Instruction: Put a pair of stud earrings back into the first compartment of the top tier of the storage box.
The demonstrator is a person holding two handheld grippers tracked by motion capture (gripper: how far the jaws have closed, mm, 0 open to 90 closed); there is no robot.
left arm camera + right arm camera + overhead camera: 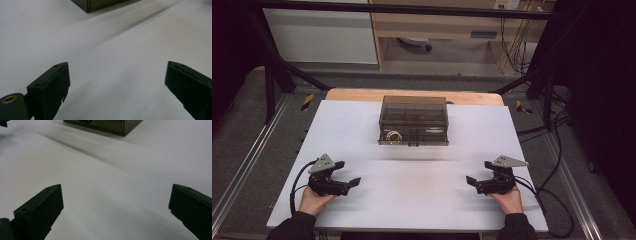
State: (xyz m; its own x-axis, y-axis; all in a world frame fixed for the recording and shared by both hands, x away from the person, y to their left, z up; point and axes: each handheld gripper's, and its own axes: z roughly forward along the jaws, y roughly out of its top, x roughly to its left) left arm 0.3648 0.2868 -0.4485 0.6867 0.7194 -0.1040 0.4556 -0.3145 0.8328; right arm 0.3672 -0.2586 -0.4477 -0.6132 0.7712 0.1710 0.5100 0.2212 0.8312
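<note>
While I held both grippers, left [346, 172] and right [478, 172], wide open and empty, they flanked the box [413, 120], well short of it, ready to reach.

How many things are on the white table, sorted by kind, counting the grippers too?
Grippers: 2, the left gripper and the right gripper, both open
Smoky transparent box: 1
Ring seen inside the box: 1
Total: 4
</note>
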